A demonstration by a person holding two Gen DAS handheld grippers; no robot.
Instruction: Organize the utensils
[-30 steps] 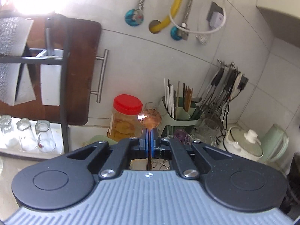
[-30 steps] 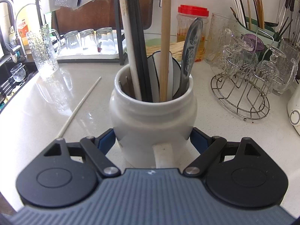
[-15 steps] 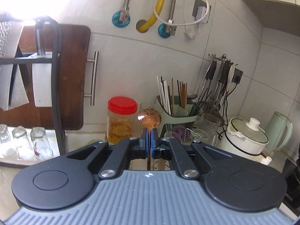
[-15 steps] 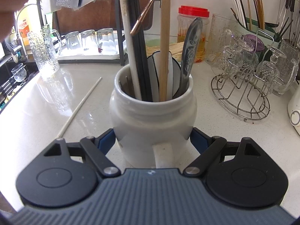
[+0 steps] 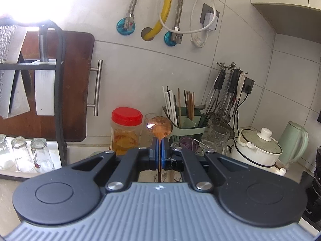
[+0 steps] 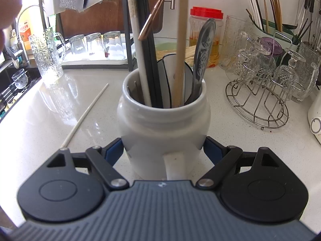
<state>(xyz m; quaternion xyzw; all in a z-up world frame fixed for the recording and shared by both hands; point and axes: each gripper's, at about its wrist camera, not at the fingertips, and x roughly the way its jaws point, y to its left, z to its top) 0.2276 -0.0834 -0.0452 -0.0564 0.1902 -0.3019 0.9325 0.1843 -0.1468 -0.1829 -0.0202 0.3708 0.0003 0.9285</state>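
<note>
Left tongs [image 5: 159, 150] pinch copper spoon [image 5: 161, 128] at thin, slippery neck; right tongs [image 6: 163, 150] clasp heavy, breakable crock [image 6: 163, 124] low.

Left gripper [image 5: 159, 150]: jaws pressed nearly together at lower centre of the left wrist frame, blue pads clamped on a thin copper spoon [image 5: 161, 129], bowl standing up just past the fingertips. Pointed slightly downward, body level across the bottom of the frame.

Right gripper [image 6: 163, 150]: jaws spread wide at lower centre of the right wrist frame, blue pads against both sides of a white ceramic jar [image 6: 163, 124]. Tilted steeply downward.

Blurred part of a hand [image 6: 8, 2] at upper left of that frame.
</note>
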